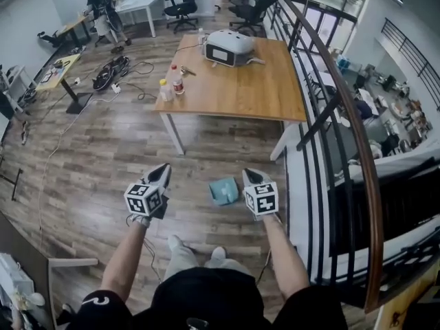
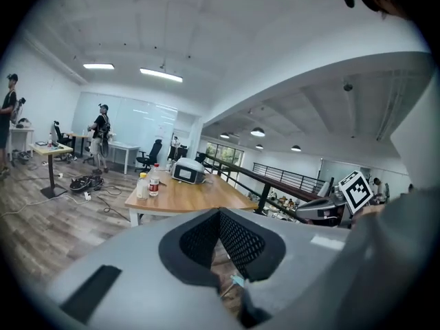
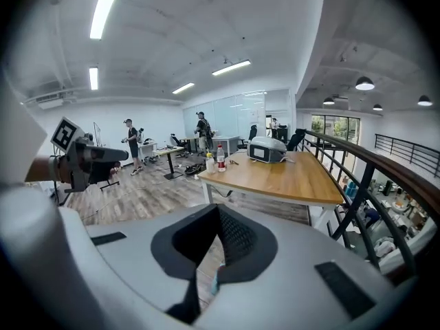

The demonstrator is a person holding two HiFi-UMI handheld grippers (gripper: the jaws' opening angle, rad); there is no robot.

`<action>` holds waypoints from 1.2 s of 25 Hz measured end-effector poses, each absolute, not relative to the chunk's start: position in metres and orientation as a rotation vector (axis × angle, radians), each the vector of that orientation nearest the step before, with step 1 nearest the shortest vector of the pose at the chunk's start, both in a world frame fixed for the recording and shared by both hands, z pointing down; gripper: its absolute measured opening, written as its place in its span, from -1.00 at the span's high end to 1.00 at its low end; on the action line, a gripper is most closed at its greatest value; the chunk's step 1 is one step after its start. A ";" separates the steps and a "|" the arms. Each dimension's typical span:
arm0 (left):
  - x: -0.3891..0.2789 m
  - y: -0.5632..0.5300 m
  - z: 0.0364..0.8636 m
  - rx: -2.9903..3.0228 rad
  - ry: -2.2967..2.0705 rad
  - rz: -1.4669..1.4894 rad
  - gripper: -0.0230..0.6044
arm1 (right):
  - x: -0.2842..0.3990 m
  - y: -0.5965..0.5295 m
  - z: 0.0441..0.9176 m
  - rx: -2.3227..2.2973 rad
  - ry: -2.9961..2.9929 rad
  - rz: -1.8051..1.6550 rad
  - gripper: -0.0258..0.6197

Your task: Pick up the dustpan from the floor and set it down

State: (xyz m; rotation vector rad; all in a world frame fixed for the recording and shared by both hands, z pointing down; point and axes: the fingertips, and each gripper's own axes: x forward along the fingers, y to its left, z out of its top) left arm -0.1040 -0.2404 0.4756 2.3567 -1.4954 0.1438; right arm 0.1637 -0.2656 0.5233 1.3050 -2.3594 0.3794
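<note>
Currently: dustpan (image 1: 223, 191) on the floor (image 1: 103, 150), untouched, below and between left gripper (image 1: 163, 170) and right gripper (image 1: 248, 173), each clenched on nothing and clear of it; pickup and set-down both judged outstanding, task not begun.

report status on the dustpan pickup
Left gripper shut, empty; right gripper shut, empty. Dustpan on floor, untouched, beside right gripper. Nothing in the way.
</note>
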 end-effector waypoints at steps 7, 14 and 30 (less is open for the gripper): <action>-0.093 -0.223 0.438 2.337 -1.465 0.065 0.94 | 0.153 -0.263 0.478 1.255 -2.444 0.325 0.93; -0.099 -0.219 0.428 2.382 -1.501 0.100 0.94 | 0.150 -0.260 0.463 1.259 -2.486 0.336 0.93; -0.095 -0.212 0.418 2.381 -1.508 0.066 0.94 | 0.155 -0.255 0.454 1.254 -2.487 0.331 0.93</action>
